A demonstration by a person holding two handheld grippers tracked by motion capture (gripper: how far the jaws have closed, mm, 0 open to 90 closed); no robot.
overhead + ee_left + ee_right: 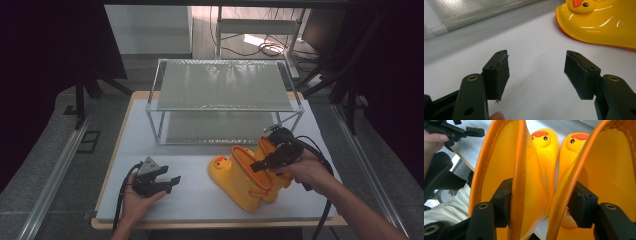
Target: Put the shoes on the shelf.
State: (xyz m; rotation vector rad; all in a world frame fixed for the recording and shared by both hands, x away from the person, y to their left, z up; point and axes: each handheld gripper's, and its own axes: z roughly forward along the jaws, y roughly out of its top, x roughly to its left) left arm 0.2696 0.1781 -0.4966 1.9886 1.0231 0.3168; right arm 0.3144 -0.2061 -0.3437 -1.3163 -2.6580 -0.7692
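Two yellow rubber boots with duck faces on the toes stand side by side at the table's right; the nearer boot [235,177] has its toe pointing left. My right gripper [260,164] reaches down over their tops. In the right gripper view, my right gripper [542,197] has one jaw inside each boot and pinches the two neighbouring shaft walls [519,157] together. My left gripper [172,181] rests low on the table at the left, open and holding nothing. In the left gripper view, a boot toe [599,25] lies ahead and to the right of my left gripper [536,72].
A two-level metal-framed shelf rack [225,85] with frosted panels stands at the back of the white table top [190,200]. The rack's lower panel [474,12] lies ahead of the left gripper. Dark curtains and rails flank the table.
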